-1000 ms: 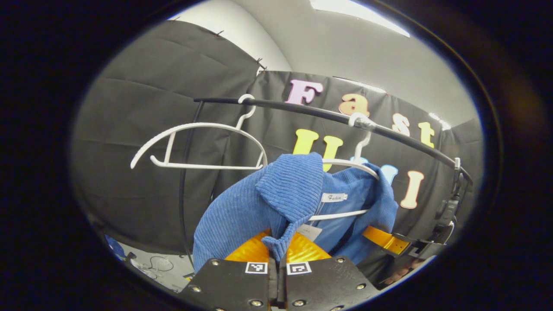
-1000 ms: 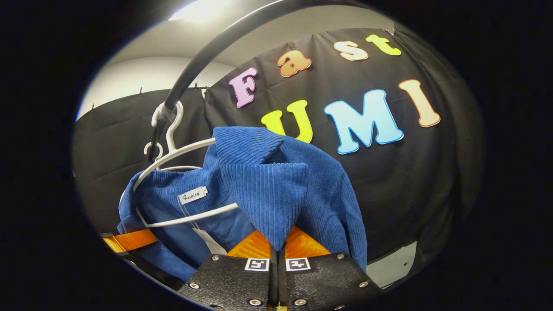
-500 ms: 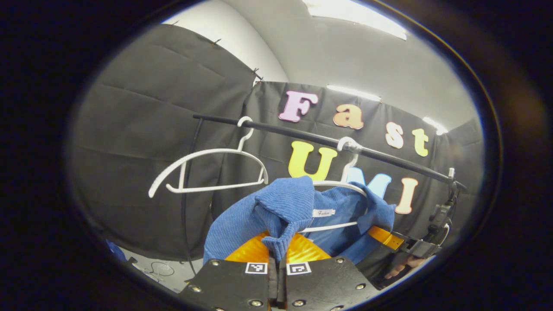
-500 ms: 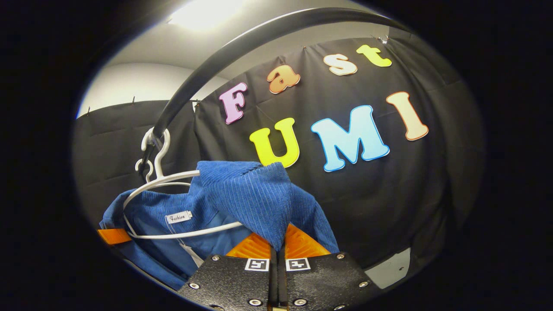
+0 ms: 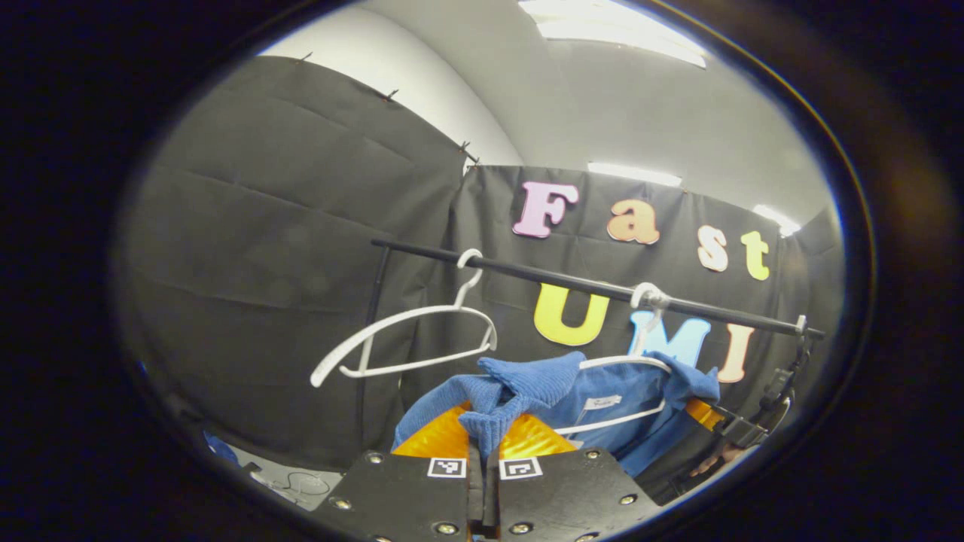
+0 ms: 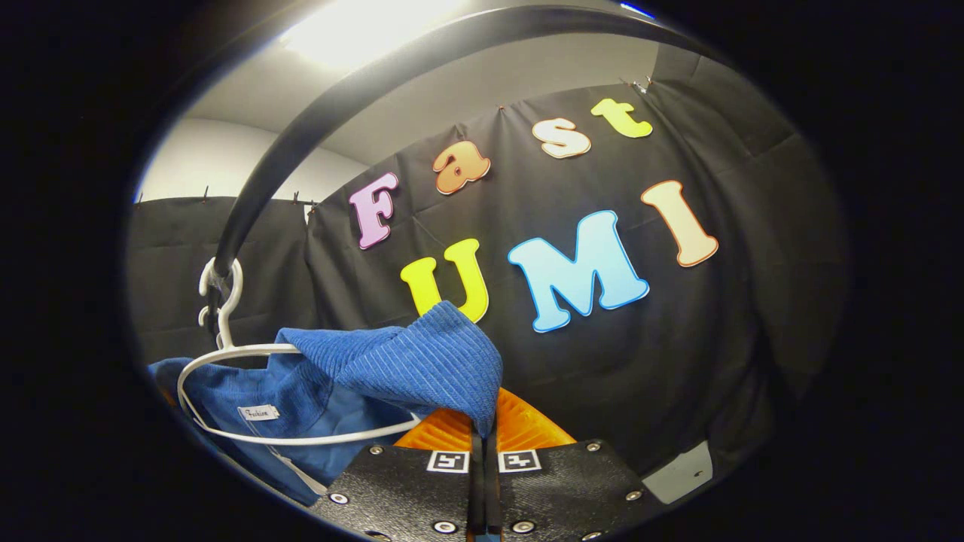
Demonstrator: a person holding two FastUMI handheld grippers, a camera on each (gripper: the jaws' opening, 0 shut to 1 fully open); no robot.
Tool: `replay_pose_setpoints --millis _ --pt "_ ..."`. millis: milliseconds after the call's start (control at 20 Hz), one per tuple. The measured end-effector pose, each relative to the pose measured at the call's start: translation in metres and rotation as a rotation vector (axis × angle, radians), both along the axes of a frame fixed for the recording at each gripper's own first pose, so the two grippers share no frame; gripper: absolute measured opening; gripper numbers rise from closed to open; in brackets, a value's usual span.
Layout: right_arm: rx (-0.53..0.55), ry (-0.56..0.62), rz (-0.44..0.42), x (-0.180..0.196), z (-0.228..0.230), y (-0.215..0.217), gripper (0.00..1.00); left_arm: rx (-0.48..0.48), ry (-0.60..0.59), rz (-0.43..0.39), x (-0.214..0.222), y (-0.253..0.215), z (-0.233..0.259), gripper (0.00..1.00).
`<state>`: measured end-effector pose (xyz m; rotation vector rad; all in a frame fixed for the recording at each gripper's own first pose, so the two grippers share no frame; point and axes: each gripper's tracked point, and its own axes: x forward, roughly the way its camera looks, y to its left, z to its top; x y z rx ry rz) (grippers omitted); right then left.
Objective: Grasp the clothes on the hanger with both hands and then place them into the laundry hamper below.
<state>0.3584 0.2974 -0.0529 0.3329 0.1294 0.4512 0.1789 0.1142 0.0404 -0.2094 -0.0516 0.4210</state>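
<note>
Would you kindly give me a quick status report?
Left gripper and right gripper shut on blue garment. Garment partly on white hanger.

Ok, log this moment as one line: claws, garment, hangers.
left claw: shut on blue garment | right claw: shut on it | garment: draped over white hanger | empty hanger: on rail | hamper: unseen
</note>
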Motion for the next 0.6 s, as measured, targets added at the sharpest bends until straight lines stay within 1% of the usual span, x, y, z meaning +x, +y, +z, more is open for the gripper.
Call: replay_pose_setpoints --millis 200,350,600 --pt "0.015 -0.032 -0.053 0.019 0.009 -0.008 0.0 0.014 -0.012 0.046 0.0 0.027 0.004 0.0" --pt "0.004 -0.043 -0.057 0.023 0.008 0.001 0.0 0.016 -0.01 0.065 0.001 0.044 0.004 0.01" --pt "-0.027 -0.113 -0.101 0.035 0.012 -0.006 0.0 0.011 0.002 0.052 0.012 0.062 -0.001 0.01"
